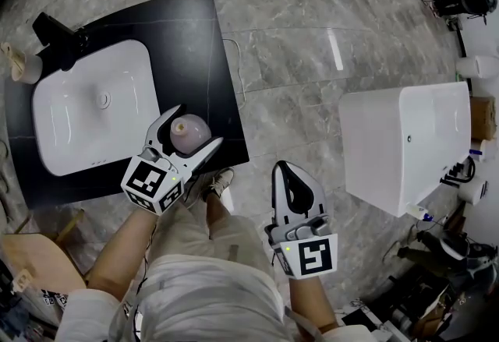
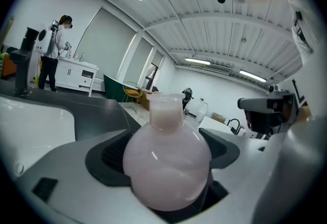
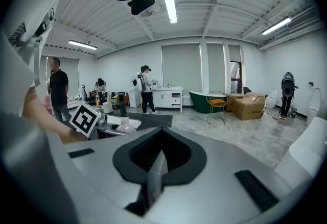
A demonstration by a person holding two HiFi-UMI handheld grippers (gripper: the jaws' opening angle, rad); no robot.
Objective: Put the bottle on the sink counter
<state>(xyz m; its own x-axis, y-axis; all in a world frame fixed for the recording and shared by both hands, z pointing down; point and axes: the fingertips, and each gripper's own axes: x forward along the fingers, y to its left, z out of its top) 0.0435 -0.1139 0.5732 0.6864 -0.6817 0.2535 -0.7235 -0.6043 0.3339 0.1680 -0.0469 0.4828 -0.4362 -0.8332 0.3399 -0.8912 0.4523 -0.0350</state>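
A pale pink round bottle (image 1: 189, 133) with a short neck sits between the jaws of my left gripper (image 1: 196, 125), which is shut on its belly. The bottle stands upright over the front right corner of the black sink counter (image 1: 195, 37); I cannot tell whether it touches the top. In the left gripper view the bottle (image 2: 166, 167) fills the gap, with both pads against it. My right gripper (image 1: 290, 171) hangs over the floor to the right of the counter, shut and empty, its jaws (image 3: 162, 133) closed together.
A white basin (image 1: 86, 114) is set in the counter, with a black faucet (image 1: 58, 33) at its far left and a beige item (image 1: 19, 64) beside it. A white box-like unit (image 1: 405, 146) stands on the marble floor at right. A wooden stool (image 1: 39, 255) is at lower left.
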